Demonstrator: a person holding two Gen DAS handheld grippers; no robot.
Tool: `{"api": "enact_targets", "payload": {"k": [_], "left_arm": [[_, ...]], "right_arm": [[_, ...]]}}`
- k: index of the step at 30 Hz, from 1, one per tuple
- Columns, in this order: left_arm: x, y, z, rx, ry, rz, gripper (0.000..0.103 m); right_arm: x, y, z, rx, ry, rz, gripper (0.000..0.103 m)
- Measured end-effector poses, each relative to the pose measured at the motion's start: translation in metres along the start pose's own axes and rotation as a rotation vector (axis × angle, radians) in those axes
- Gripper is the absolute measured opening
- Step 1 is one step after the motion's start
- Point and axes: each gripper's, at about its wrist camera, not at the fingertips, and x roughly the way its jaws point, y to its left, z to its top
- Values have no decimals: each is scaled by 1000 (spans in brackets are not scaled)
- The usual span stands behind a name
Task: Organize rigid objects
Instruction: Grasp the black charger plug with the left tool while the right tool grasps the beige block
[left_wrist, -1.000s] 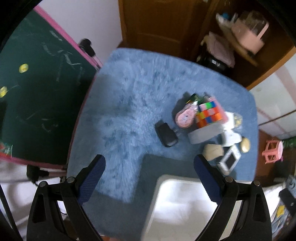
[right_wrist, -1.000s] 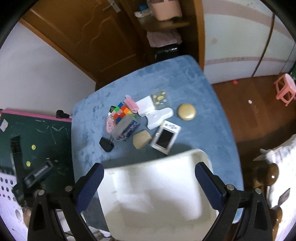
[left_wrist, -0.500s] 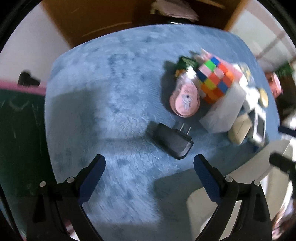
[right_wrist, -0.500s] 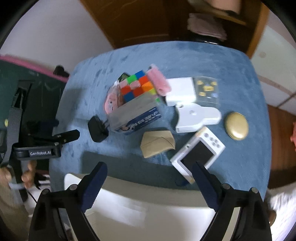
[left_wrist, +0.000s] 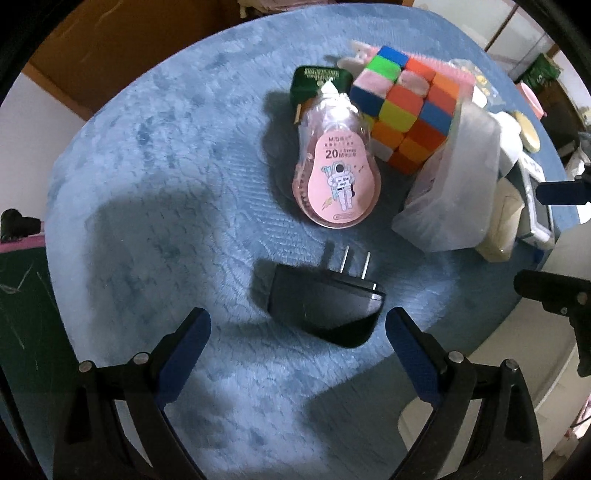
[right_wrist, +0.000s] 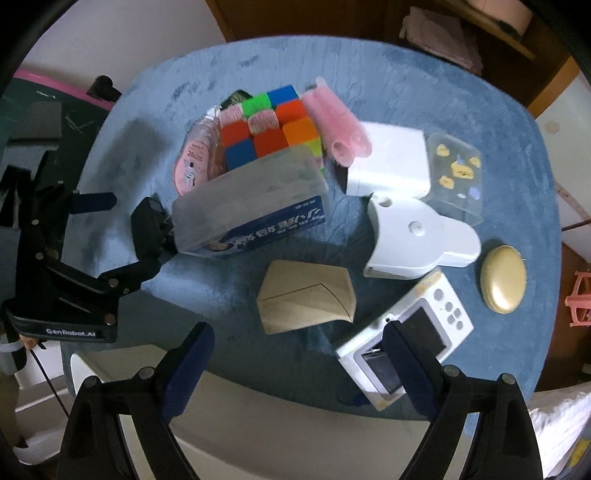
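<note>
- On the fuzzy blue table cover (left_wrist: 155, 155), near its front edge: black plug adapter (left_wrist: 321, 308), lying flat, prongs pointing away toward the pink correction-tape dispenser (left_wrist: 338, 184).
- Left gripper (left_wrist: 297, 330) spread wide, holding nothing, fingers either side of the adapter but not touching.
- Right gripper (right_wrist: 297, 352) likewise wide and empty, hovering over the tan wedge-shaped block (right_wrist: 306, 301) and the white handheld game (right_wrist: 406, 336).
- Likely step: pick up the adapter. Best to lower until the pads flank its long flat sides, then squeeze across the body, not the prongs.
- Smooth, glossy, hard plastic shell with rounded corners; could slip, so grip low and square.
- Deep soft pile beneath; fingertips may sink slightly, helping get under the edge.
- Close behind: colourful puzzle cube (left_wrist: 404, 110), frosted plastic box (right_wrist: 251, 201), green box (left_wrist: 319, 85), pink hair rollers (right_wrist: 340, 122), gold oval case (right_wrist: 502, 278), all clustered and touching; keep the lift clear of them.
</note>
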Motion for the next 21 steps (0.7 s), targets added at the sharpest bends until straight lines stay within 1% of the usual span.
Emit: {"api": "enact_targets", "payload": {"k": [2, 4, 6, 7, 9, 10, 11, 15, 17, 18, 20, 21], "left_arm": [[4, 2, 3, 7, 1, -1, 96], [7, 4, 5, 7, 3, -6, 95], [8, 9, 8, 6, 1, -27, 93], [12, 3, 8, 4, -4, -34, 92], [12, 7, 8, 3, -7, -46, 90], [11, 9, 8, 3, -6, -54, 88], [12, 8, 4, 4, -6, -59, 86], [11, 4, 5, 11, -2, -56, 85], [12, 7, 7, 15, -2, -58, 78], [11, 6, 7, 14, -3, -64, 76], [12, 2, 5, 15, -14, -67, 67], [8, -2, 1, 19, -20, -62, 67]], "right_arm": [[8, 0, 6, 8, 26, 2, 88], [11, 1, 10, 3, 31, -11, 88], [12, 5, 15, -13, 37, -39, 88], [13, 6, 16, -20, 41, -40, 85], [19, 10, 20, -31, 69, -38, 76], [24, 12, 21, -35, 91, -45, 70], [30, 15, 22, -49, 110, -70, 67], [42, 25, 24, -76, 126, -101, 67], [47, 26, 25, -66, 129, -106, 63], [47, 26, 25, -65, 126, -107, 63], [47, 28, 24, -67, 120, -109, 63], [47, 29, 24, -70, 116, -108, 63]]}}
